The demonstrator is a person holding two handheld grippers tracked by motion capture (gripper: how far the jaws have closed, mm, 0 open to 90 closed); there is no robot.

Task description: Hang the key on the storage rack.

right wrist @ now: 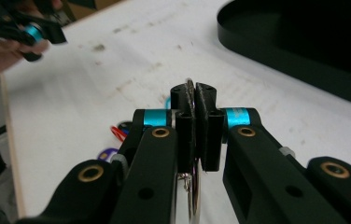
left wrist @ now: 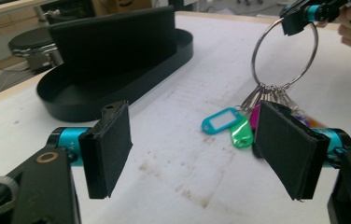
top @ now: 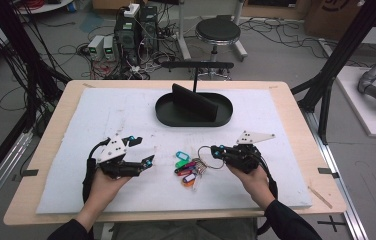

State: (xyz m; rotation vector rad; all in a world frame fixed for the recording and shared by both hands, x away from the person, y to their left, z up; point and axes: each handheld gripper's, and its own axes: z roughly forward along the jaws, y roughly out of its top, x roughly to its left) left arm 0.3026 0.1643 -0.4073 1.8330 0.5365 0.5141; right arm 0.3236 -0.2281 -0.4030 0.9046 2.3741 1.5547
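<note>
Steel ring first: the key ring (left wrist: 284,53) is pinched at its top edge between the pads of my right hand-held gripper (top: 217,150), jaws pressed together on the thin wire, and in the right gripper view I can see the metal running down between the two black pads. From the ring's lower arc hangs the bunch of coloured key tags (top: 188,170) — blue, green, purple, orange — and they lie fanned on the white mat (top: 126,110) between my two hands, so the ring stands up while the tags rest on the surface. My left hand-held gripper (top: 145,151) sits just left of the tags, jaws spread wide, nothing between them; its view looks straight past the pads at the blue and green tags close ahead.

Farther back on the worktop (top: 66,95) sits the black oval tray (top: 194,120) with an upright black divider (top: 193,102) in it, well apart from the keys.

My read: the grasp is made and the lift comes next. I'd raise the right hand so the tags clear the mat, keep the pinch firm since the wire is thin and could slip or swivel, then carry the bunch toward the tray, probably. The left stays free to steady the dangling tags.
</note>
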